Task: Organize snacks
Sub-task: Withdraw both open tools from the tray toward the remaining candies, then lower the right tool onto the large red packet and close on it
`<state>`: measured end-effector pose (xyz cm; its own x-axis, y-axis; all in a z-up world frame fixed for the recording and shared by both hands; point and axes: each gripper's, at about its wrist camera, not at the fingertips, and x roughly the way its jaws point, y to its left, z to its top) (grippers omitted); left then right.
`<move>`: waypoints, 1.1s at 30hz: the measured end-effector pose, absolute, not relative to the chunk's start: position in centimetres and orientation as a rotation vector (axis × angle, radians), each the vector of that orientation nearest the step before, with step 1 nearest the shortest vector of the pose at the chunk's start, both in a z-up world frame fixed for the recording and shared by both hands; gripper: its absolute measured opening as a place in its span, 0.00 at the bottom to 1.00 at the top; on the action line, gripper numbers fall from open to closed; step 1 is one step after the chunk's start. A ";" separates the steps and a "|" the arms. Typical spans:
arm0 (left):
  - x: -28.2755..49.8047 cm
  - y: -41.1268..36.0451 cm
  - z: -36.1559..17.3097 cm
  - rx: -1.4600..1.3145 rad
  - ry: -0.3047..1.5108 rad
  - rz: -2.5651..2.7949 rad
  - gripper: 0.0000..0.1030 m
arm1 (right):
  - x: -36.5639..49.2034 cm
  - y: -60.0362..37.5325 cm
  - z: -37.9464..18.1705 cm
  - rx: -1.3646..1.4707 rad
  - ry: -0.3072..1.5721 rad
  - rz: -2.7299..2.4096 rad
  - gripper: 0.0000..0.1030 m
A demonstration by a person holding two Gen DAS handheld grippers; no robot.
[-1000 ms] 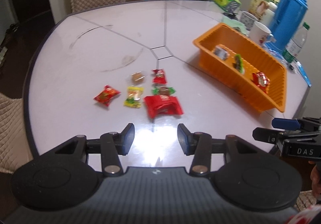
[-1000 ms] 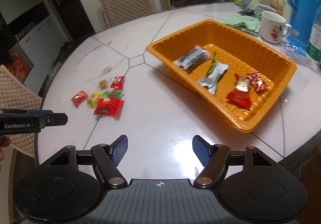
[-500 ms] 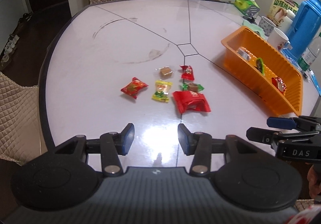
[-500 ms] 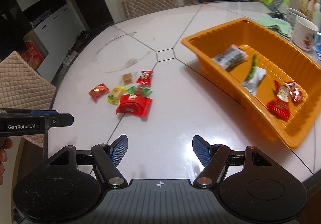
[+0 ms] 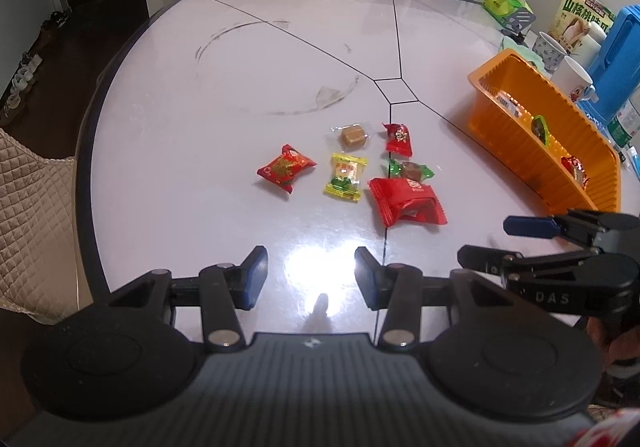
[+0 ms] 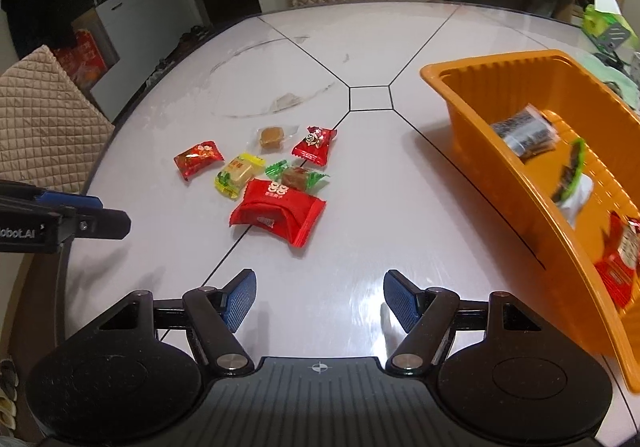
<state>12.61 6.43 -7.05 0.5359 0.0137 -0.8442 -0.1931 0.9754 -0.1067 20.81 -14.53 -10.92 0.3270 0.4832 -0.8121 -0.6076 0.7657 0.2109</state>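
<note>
**Six loose snacks ahead, tray off to my right**

Both my grippers hover over the worktop (image 5: 248,59) with nothing in them: the left gripper (image 5: 311,275) has its fingers spread apart, and the right gripper (image 6: 319,299) is spread wider still.

The loose snacks lie in a cluster straight ahead of both. Nearest is the large red packet (image 6: 277,211), just beyond my right fingers and a little left of their centre line; from the left gripper it sits ahead and to the right. Its long axis runs roughly crosswise to my right fingers, so I judge I would have to close across its shorter side. Behind it lie the green-ended candy (image 6: 297,178), the yellow candy (image 6: 235,175), two smaller red packets (image 6: 198,159) (image 6: 315,146) and a clear-wrapped brown cube (image 6: 273,136).

The orange tray (image 6: 532,207), already holding several snacks, stands on my right, so the right gripper seems better placed for the carry.
</note>
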 end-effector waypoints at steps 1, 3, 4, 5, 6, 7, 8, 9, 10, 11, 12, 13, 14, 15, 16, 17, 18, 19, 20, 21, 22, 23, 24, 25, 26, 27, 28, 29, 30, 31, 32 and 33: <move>12.7 6.5 -7.2 -0.196 1.001 0.124 0.42 | 21.1 -14.4 -11.1 -0.143 1.007 0.725 0.69; 12.9 6.7 -7.5 -0.200 1.006 0.128 0.42 | 21.6 -14.0 -11.3 -0.155 1.000 0.741 0.69; 13.1 6.8 -7.7 -0.200 1.009 0.131 0.42 | 21.7 -13.8 -11.5 -0.165 0.997 0.748 0.69; 13.2 6.9 -7.9 -0.199 1.010 0.137 0.42 | 21.9 -13.5 -11.7 -0.180 0.994 0.757 0.69; 13.3 7.1 -8.0 -0.199 1.013 0.145 0.42 | 22.1 -13.2 -11.9 -0.198 0.989 0.764 0.69; 13.4 7.4 -8.2 -0.201 1.016 0.150 0.42 | 22.3 -12.9 -12.1 -0.216 0.984 0.772 0.69; 13.6 7.6 -8.3 -0.205 1.020 0.154 0.42 | 22.5 -12.7 -12.3 -0.227 0.980 0.781 0.69; 13.7 7.8 -8.5 -0.208 1.022 0.159 0.42 | 22.7 -12.4 -12.5 -0.240 0.974 0.792 0.69; 13.8 8.0 -8.6 -0.209 1.024 0.163 0.42 | 22.9 -12.1 -12.6 -0.252 0.968 0.801 0.69; 13.9 8.2 -8.6 -0.209 1.026 0.165 0.42 | 23.1 -11.8 -12.8 -0.264 0.961 0.812 0.69; 14.0 8.3 -8.7 -0.210 1.027 0.166 0.42 | 23.3 -11.6 -12.9 -0.276 0.952 0.824 0.69; 14.1 8.4 -8.8 -0.213 1.029 0.166 0.42 | 23.4 -11.2 -13.0 -0.289 0.945 0.835 0.69; 14.2 8.5 -8.9 -0.214 1.031 0.164 0.42 | 23.6 -10.9 -13.1 -0.299 0.938 0.846 0.69; 14.3 8.6 -9.0 -0.215 1.032 0.162 0.42 | 23.8 -10.6 -13.3 -0.305 0.927 0.861 0.69; 14.5 8.7 -9.0 -0.215 1.034 0.160 0.42 | 23.9 -10.4 -13.3 -0.306 0.922 0.872 0.69; 14.6 8.7 -9.1 -0.216 1.035 0.157 0.42 | 24.2 -10.1 -13.4 -0.304 0.917 0.884 0.69; 14.7 8.7 -9.1 -0.216 1.036 0.155 0.42 | 24.3 -9.9 -13.5 -0.303 0.913 0.893 0.69; 14.8 8.7 -9.2 -0.216 1.038 0.153 0.42 | 24.5 -9.7 -13.5 -0.300 0.906 0.904 0.69; 14.9 8.7 -9.2 -0.216 1.038 0.151 0.42 | 24.6 -9.5 -13.5 -0.297 0.898 0.915 0.69; 15.0 8.7 -9.2 -0.216 1.038 0.149 0.42 | 24.8 -9.2 -13.6 -0.295 0.892 0.925 0.69; 15.0 8.7 -9.3 -0.216 1.039 0.148 0.42 | 24.8 -9.0 -13.6 -0.294 0.891 0.934 0.69; 15.1 8.8 -9.3 -0.216 1.041 0.148 0.42 | 24.7 -8.8 -13.6 -0.294 0.892 0.941 0.69; 15.2 8.8 -9.4 -0.216 1.041 0.149 0.42 | 24.7 -8.6 -13.7 -0.292 0.895 0.950 0.69; 15.2 8.9 -9.4 -0.217 1.041 0.148 0.42 | 24.6 -8.5 -13.7 -0.290 0.898 0.956 0.69; 15.3 9.0 -9.4 -0.218 1.042 0.148 0.42 | 24.4 -8.4 -13.7 -0.288 0.901 0.962 0.69; 15.3 9.0 -9.5 -0.217 1.044 0.149 0.42 | 24.3 -8.3 -13.7 -0.286 0.904 0.966 0.69; 15.4 9.1 -9.5 -0.217 1.045 0.149 0.42 | 24.0 -8.3 -13.7 -0.283 0.908 0.967 0.68; 15.4 9.1 -9.6 -0.217 1.046 0.150 0.42 | 23.7 -8.3 -13.7 -0.280 0.915 0.966 0.66; 15.4 9.2 -9.6 -0.218 1.048 0.151 0.42 | 23.5 -8.3 -13.6 -0.275 0.921 0.966 0.64; 15.4 9.3 -9.6 -0.218 1.049 0.152 0.42 | 23.2 -8.3 -13.6 -0.269 0.925 0.969 0.59; 15.4 9.4 -9.7 -0.217 1.049 0.152 0.42 | 22.9 -8.2 -13.5 -0.263 0.932 0.972 0.57; 15.5 9.4 -9.7 -0.217 1.050 0.153 0.42 | 22.7 -8.1 -13.5 -0.259 0.938 0.975 0.57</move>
<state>15.46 9.41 -9.70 0.4898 0.0220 -0.8715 -0.2284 0.9680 -0.1040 22.70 -8.14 -13.45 0.2204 0.5914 -0.7757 -0.7979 0.5668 0.2054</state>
